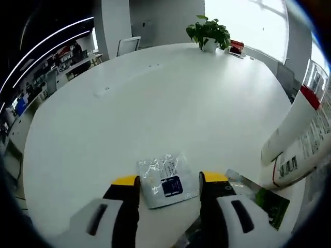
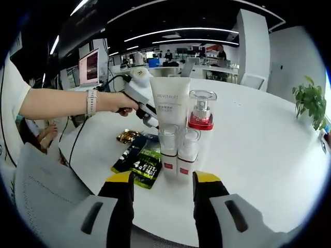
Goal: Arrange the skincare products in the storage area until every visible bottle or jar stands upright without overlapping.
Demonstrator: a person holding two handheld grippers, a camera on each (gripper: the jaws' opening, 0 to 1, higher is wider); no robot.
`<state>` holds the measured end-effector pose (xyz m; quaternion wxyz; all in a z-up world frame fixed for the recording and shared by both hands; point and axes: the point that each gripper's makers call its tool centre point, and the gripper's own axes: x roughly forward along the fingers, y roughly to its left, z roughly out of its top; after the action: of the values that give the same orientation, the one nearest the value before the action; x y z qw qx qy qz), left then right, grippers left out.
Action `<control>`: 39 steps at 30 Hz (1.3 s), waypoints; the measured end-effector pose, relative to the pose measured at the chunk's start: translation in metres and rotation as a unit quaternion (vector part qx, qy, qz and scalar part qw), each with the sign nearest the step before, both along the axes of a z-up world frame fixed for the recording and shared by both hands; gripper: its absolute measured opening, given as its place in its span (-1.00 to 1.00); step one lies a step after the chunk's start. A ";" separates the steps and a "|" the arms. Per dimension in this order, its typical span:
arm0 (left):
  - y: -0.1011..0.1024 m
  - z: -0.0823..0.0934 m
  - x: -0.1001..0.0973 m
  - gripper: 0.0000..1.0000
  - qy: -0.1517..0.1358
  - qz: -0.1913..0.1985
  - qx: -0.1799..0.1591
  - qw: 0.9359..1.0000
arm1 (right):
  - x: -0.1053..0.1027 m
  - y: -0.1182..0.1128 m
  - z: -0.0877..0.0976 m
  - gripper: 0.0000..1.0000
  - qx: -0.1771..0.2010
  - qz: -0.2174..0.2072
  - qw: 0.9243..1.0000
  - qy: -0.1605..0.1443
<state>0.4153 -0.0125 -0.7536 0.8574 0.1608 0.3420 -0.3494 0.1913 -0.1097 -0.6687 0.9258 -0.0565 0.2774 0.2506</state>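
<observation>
The big round white surface (image 1: 155, 113) is taking up most of the left gripper view, and tons of it is sitting open, stretching out bare toward the far edge where a potted plant (image 1: 208, 32) is standing. In the right gripper view the near rim is curving just under the claw tips, so the products are sitting fairly close to that edge, with lots of free room spreading off to the right toward the plant.

Biggest item is the white tube (image 2: 169, 106), standing upright on its cap. Right beside it, touching or nearly so, a clear bottle with a red collar (image 2: 200, 118) is standing too. In front of them two small clear-capped bottles (image 2: 178, 151) are standing side by side, packed tight against the taller ones. A dark green sachet (image 2: 139, 160) is lying flat just left of that cluster, with a crumpled gold wrapper (image 2: 126, 136) behind it.

In the left gripper view a clear sachet with a dark label (image 1: 166, 180) is lying flat on the surface, between the claw tips.

The left claw (image 1: 169, 180) is hanging open, gripping nothing. The right claw (image 2: 163, 177) is also spread open and empty, pointing at the small bottles. A person's hand (image 2: 115, 102) is holding the left claw over by the tube.
</observation>
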 end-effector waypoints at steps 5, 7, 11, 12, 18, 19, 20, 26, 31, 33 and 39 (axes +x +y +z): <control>0.006 0.001 -0.006 -0.25 0.006 -0.007 0.007 1.000 | 0.001 0.003 0.001 -0.10 0.000 0.003 1.000 -0.003; 0.007 0.000 -0.007 -0.25 0.007 -0.009 0.007 1.000 | 0.001 0.004 0.002 -0.11 0.002 0.003 1.000 -0.004; 0.010 -0.001 -0.010 -0.25 0.008 -0.015 0.007 1.000 | 0.000 0.005 0.003 -0.11 0.004 0.004 1.000 -0.005; 0.012 0.000 -0.012 -0.25 0.009 -0.014 0.008 1.000 | 0.000 0.004 0.003 -0.10 0.004 0.004 1.000 -0.005; 0.020 0.004 -0.012 -0.25 0.007 -0.016 0.002 1.000 | -0.002 0.006 0.001 -0.05 0.007 0.007 1.000 0.000; 0.017 0.007 -0.015 -0.25 0.005 -0.017 0.001 1.000 | -0.002 0.007 0.002 -0.04 0.009 0.008 1.000 -0.002; 0.018 0.007 -0.013 -0.25 0.004 -0.018 0.000 1.000 | -0.002 0.007 0.003 -0.03 0.010 0.008 1.000 -0.002; 0.028 0.015 -0.033 -0.26 0.002 -0.024 0.003 1.000 | -0.002 0.012 0.005 -0.01 0.011 0.014 1.000 -0.006; 0.034 0.020 -0.038 -0.26 0.000 -0.037 0.002 0.999 | -0.003 0.013 0.005 0.05 0.009 0.018 1.000 -0.007; 0.038 0.024 -0.044 -0.26 0.002 -0.040 -0.002 0.999 | -0.004 0.013 0.004 0.07 0.009 0.019 1.000 -0.006; 0.046 0.032 -0.061 -0.26 0.004 -0.057 -0.010 0.998 | -0.004 0.012 0.006 0.16 0.008 0.018 1.000 -0.012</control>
<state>0.3545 0.0331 -0.7213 0.8363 0.1699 0.3323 -0.4016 0.1871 -0.0979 -0.6630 0.9247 -0.0568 0.2636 0.2685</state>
